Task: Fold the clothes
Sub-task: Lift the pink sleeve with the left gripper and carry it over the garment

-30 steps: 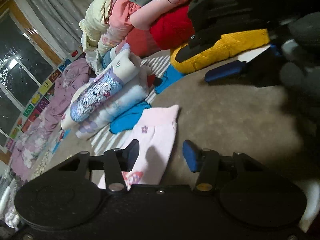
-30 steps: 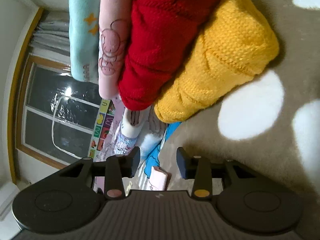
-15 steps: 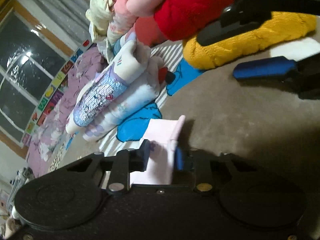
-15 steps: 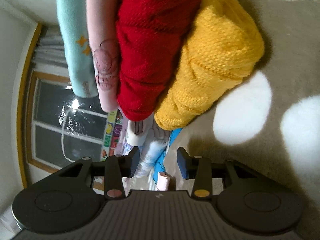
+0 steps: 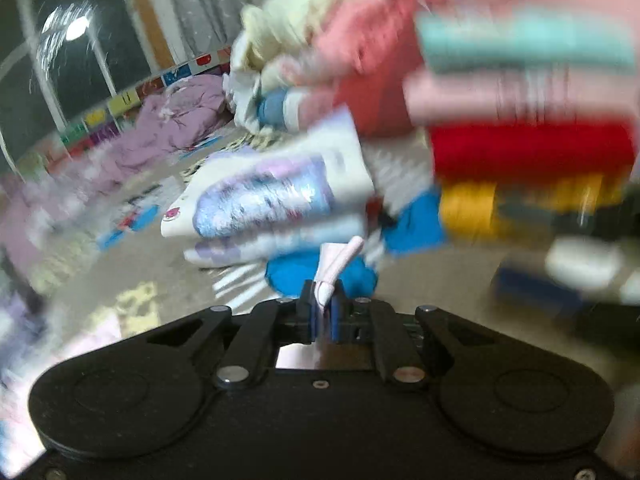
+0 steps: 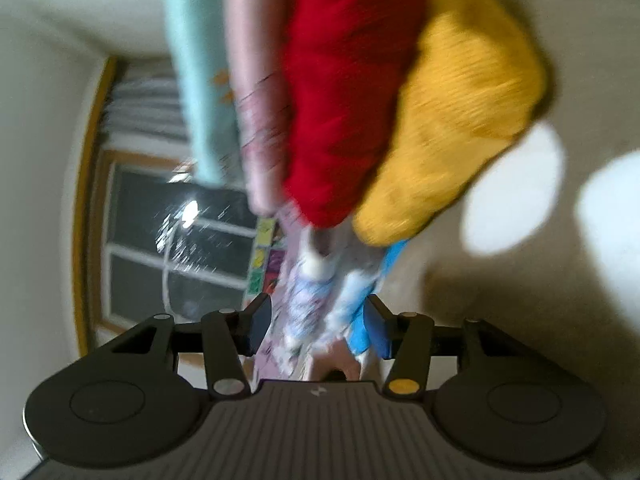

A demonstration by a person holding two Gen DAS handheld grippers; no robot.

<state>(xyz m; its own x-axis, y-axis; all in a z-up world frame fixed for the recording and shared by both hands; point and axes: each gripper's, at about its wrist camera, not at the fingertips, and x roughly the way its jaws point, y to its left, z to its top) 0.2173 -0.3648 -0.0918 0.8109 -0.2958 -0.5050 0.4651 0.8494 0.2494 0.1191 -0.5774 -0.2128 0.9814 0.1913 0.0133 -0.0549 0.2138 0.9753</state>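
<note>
Left wrist view: your left tongs (image 5: pixel 323 312) are clamped on an edge of the pale pink garment (image 5: pixel 338 262), which rises from between the pads as a narrow fold. Beyond it lie a blue garment (image 5: pixel 352 276) on the beige carpet (image 5: pixel 432 276), a folded white printed top (image 5: pixel 276 196), and a stack of folded knitwear: the yellow sweater (image 5: pixel 468 212) under the red sweater (image 5: pixel 532 152). The picture is blurred, so you cannot judge how much fabric the pads hold. Keep the grip firm and lift steadily so the pink garment hangs free of the blue one.

Right wrist view: your right tongs (image 6: pixel 318 330) are opening, and nothing is pressed between the pads; the white printed top (image 6: pixel 316 300) and a pink strip of fabric (image 6: pixel 344 364) show in the gap beyond them. The red sweater (image 6: pixel 340 92) and yellow sweater (image 6: pixel 460 132) fill the upper frame. Bring these tongs to an opposite edge of the pink garment, and close only once the fabric sits fully between the pads.
</note>
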